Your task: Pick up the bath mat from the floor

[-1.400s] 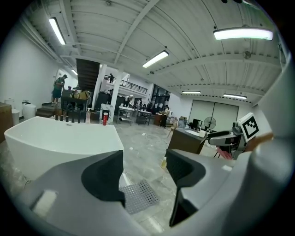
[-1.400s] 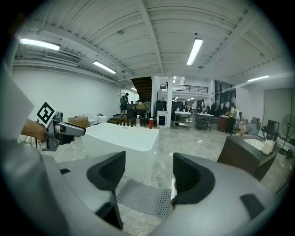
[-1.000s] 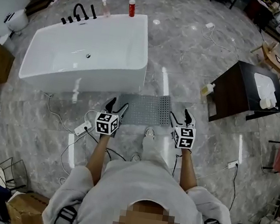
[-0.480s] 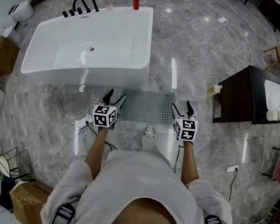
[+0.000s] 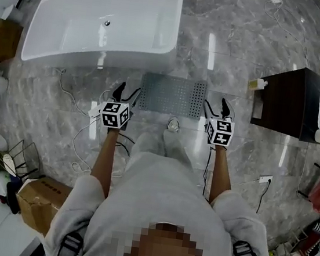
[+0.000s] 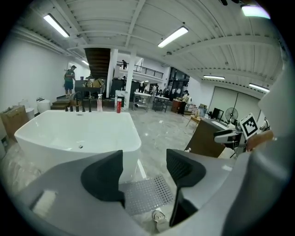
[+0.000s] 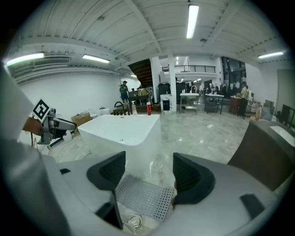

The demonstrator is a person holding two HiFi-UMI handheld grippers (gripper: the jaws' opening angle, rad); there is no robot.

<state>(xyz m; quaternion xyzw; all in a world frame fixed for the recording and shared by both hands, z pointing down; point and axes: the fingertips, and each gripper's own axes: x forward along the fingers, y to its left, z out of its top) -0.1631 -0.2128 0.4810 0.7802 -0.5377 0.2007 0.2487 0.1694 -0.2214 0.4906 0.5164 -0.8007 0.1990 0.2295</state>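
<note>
The bath mat (image 5: 172,95) is a grey perforated rectangle lying flat on the marble floor in front of the white bathtub (image 5: 103,23). My left gripper (image 5: 124,94) hovers just off the mat's left edge, its jaws open and empty. My right gripper (image 5: 217,108) hovers just off the right edge, also open with nothing in it. In the left gripper view the mat (image 6: 145,196) shows low between the left gripper's (image 6: 145,173) dark pads. From the right gripper view, the mat (image 7: 143,196) lies below the right gripper's (image 7: 145,177) gap. Neither gripper touches the mat.
A person's shoe (image 5: 174,124) stands at the mat's near edge. White cables and a power strip (image 5: 94,113) trail on the floor at the left. A dark cabinet (image 5: 295,101) stands at the right, a cardboard box (image 5: 39,199) at the lower left.
The head view has shifted, so tub and mat sit higher in frame. Both grippers stay open beside the mat; the left one has drifted slightly outward from its left edge.
</note>
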